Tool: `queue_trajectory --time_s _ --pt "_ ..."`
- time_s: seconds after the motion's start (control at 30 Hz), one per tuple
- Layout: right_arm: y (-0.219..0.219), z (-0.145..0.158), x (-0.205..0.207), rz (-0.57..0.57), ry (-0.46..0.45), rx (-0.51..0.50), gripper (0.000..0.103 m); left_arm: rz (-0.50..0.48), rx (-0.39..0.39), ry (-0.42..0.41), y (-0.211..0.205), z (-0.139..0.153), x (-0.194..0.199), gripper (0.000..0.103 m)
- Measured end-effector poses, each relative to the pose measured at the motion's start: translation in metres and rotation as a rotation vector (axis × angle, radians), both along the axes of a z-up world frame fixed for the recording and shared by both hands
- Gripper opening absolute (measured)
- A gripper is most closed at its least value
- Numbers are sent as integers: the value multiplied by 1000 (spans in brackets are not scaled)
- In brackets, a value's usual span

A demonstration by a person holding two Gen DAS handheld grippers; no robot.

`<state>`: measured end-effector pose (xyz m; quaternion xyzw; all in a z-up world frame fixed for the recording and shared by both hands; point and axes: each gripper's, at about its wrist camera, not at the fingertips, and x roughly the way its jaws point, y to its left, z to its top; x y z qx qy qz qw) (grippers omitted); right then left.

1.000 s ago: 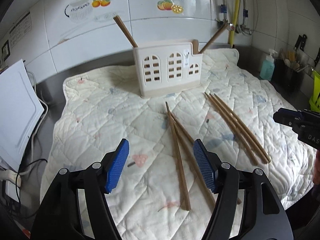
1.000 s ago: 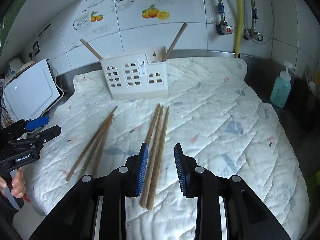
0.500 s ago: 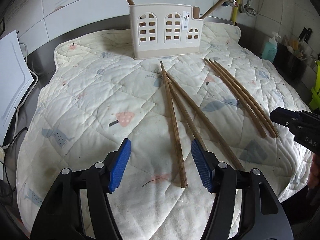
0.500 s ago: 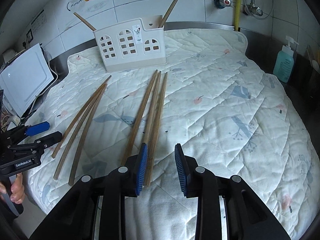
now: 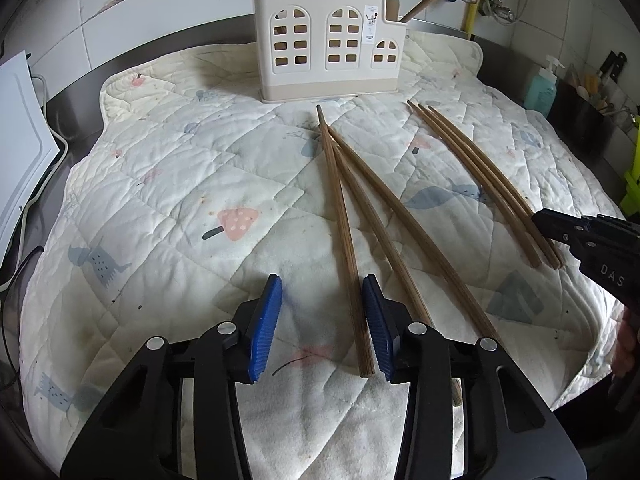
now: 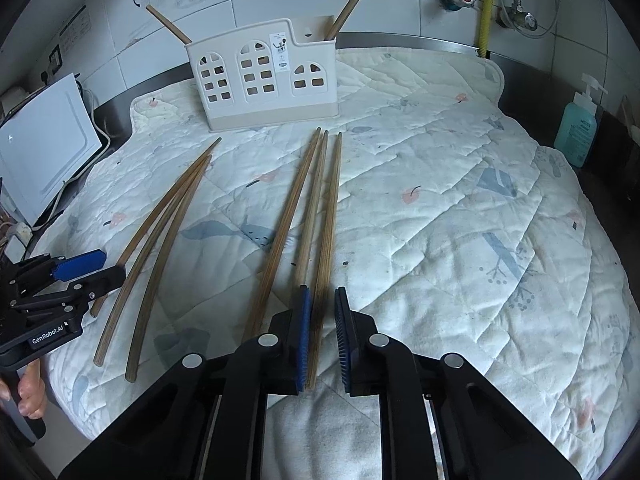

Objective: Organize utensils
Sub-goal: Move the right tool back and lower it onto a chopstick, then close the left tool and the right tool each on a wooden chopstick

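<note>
A cream utensil holder point(image 5: 328, 48) stands at the back of the quilted mat, also in the right wrist view point(image 6: 264, 76), with two chopsticks leaning out of it. Two groups of three wooden chopsticks lie on the mat. My left gripper point(image 5: 322, 320) is open low over the near end of the left group's leftmost chopstick point(image 5: 344, 232), which lies between its fingers against the right pad. My right gripper point(image 6: 322, 332) is open narrowly around the near end of the right group's rightmost chopstick point(image 6: 330, 216). The other group shows in the right wrist view point(image 6: 160, 232) and in the left wrist view point(image 5: 484, 176).
The quilted mat point(image 6: 460, 208) covers a steel counter. A white board point(image 6: 40, 148) leans at the left with cables. A blue soap bottle point(image 6: 578, 128) stands at the right. Tiled wall and pipes are behind the holder.
Both grippers have dropped lower and moved forward onto the chopstick ends. The left jaws have narrowed from wide open. The right gripper now straddles a chopstick.
</note>
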<state>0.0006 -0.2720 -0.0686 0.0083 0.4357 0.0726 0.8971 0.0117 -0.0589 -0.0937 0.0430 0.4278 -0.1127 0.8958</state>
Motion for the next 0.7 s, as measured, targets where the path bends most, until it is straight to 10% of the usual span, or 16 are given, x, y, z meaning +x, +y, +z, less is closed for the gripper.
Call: queue_trajectory --time_s 0.7 --pt "1 -3 0 -16 -9 -27 7 0 -30 -21 2 3 5 13"
